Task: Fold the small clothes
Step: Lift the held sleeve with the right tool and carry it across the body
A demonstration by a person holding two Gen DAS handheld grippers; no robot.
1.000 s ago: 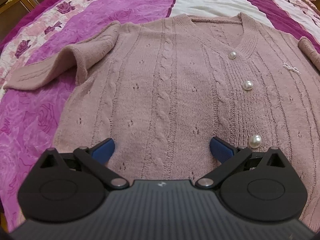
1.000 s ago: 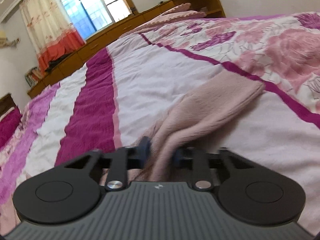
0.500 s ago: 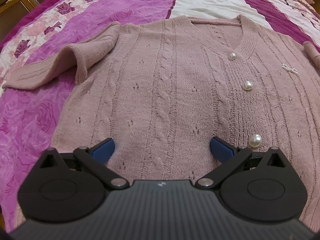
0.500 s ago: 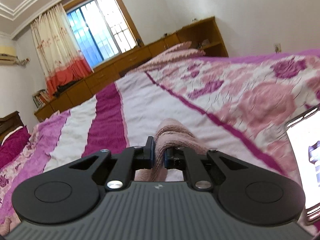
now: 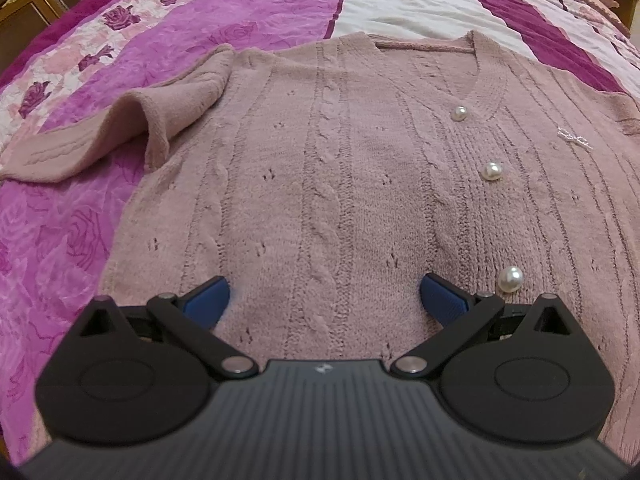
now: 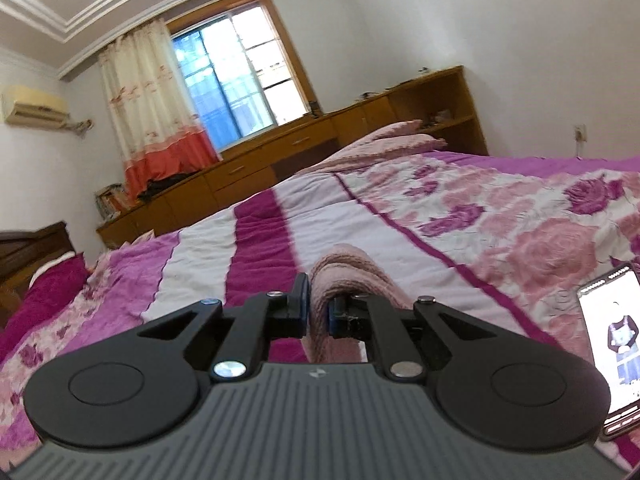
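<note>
A dusty pink knit cardigan [image 5: 340, 184] with pearl buttons [image 5: 491, 171] lies flat, front up, on the bed. Its left sleeve [image 5: 132, 128] lies out to the left, partly folded over. My left gripper [image 5: 324, 296] is open, low over the cardigan's lower front, its blue pads [image 5: 208, 300] wide apart and empty. In the right wrist view my right gripper [image 6: 318, 310] is shut on the cardigan's other sleeve [image 6: 348, 272] and holds it lifted off the bed. The sleeve's far end droops behind the fingers.
The bed has a pink, purple and white floral quilt [image 6: 500, 216]. A phone [image 6: 618, 344] with a lit screen lies on the bed to the right of the right gripper. Pillows [image 6: 400, 140] and wooden cabinets [image 6: 280, 160] stand beyond the bed.
My right gripper has lifted the sleeve up off the bed and tilted upward, bringing the room and phone into view. The sleeve end has left the left wrist view. The left gripper barely moved.
</note>
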